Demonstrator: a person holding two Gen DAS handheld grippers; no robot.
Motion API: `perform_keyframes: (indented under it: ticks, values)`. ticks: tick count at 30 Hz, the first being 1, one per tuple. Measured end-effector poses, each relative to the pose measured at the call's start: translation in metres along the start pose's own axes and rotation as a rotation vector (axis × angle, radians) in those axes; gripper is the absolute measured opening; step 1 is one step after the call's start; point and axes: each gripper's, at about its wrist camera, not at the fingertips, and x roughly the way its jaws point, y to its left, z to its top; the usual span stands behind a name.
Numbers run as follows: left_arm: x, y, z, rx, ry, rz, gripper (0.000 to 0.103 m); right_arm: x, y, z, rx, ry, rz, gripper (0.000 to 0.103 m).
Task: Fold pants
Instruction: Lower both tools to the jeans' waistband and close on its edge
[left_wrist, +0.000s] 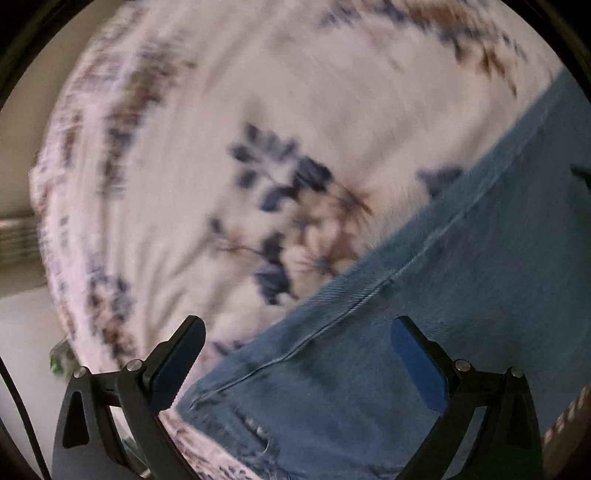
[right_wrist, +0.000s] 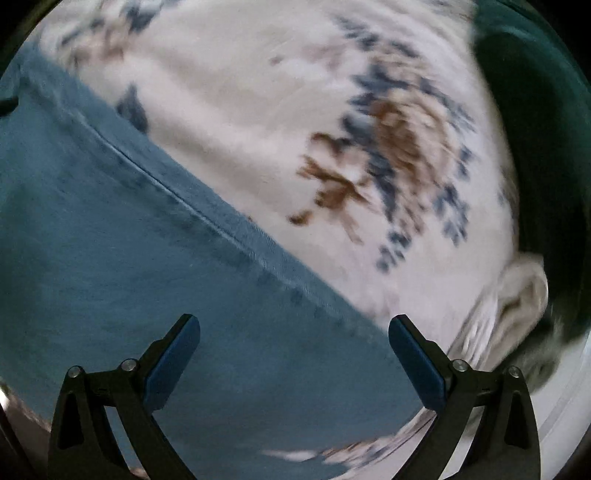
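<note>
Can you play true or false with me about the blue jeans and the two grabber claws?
1. The jeans are blue denim. True.
2. The jeans lie on a plain green sheet. False: the bedsheet is white with blue and brown flowers.
3. The left gripper is open. True.
4. The right gripper is pinching the jeans. False: it is open, with nothing between its fingers.
5. A seam runs along the jeans near their edge. True.

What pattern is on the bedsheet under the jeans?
White bedsheet with blue-brown floral print; left wrist view.
</note>
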Motion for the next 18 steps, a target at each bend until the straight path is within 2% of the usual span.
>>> perform_keyframes:
  ticks: [4,7,9,11,12,13,14,17,18]
  values:
    - [0.032,-0.002,0.002,0.038,0.053,-0.132,0.087,0.031,0.007,0.020,-0.173,0.020,0.042,0.099]
    - [0.045,0.003,0.002,0.025,0.062,-0.226,0.086,0.043,0.003,0.026,-0.249,0.035,0.200,0.072]
    - [0.051,0.008,0.003,-0.010,0.059,-0.274,0.084,0.044,-0.003,0.026,-0.271,0.031,0.248,0.065]
    - [0.053,0.012,0.003,-0.041,0.043,-0.309,0.068,0.043,-0.017,0.025,-0.250,0.020,0.302,0.044]
    - [0.051,0.013,0.002,-0.051,0.033,-0.322,0.061,0.042,-0.026,0.025,-0.223,0.014,0.330,0.037]
    - [0.049,0.014,0.000,-0.056,0.028,-0.323,0.046,0.040,-0.034,0.025,-0.202,0.005,0.353,0.022]
    - [0.046,0.016,-0.002,-0.059,0.018,-0.321,0.031,0.038,-0.042,0.023,-0.178,-0.007,0.377,0.012]
    - [0.032,0.023,-0.010,-0.074,-0.022,-0.316,0.016,0.030,-0.056,0.012,-0.129,-0.045,0.395,0.007]
    - [0.026,0.025,-0.013,-0.075,-0.042,-0.309,0.015,0.027,-0.060,0.007,-0.115,-0.059,0.386,0.007]
